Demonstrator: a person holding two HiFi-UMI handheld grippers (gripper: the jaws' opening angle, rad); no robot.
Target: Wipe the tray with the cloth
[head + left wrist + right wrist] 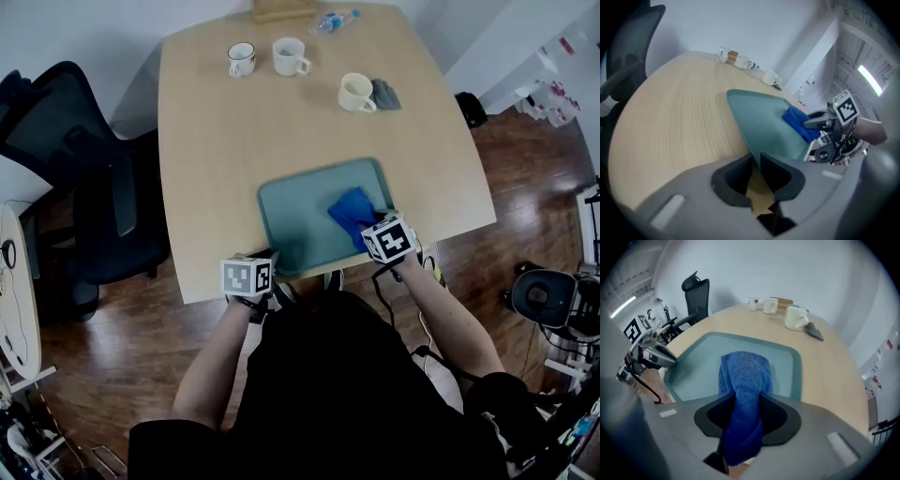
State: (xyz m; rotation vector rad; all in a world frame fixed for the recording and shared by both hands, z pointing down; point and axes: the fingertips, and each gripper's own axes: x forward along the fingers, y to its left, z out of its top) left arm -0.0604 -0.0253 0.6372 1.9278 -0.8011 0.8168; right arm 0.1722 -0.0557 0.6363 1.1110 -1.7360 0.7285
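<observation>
Jaws of the left gripper (756, 160) pinch the near left corner rim of the teal tray (300, 211), probably to keep it from sliding at the near edge of the desk (216, 150). Those of the right gripper (745, 404) stand part-spread, clamped on a bunched blue cloth (743, 373). Its free end drapes onto the tray's right side, apparently for wiping. White mugs (291, 56) sit near the far edge.

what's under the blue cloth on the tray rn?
Only the teal tray floor shows around the blue cloth, which drapes from the right gripper onto it. The patch directly beneath is covered, so any dirt there can't be seen.
</observation>
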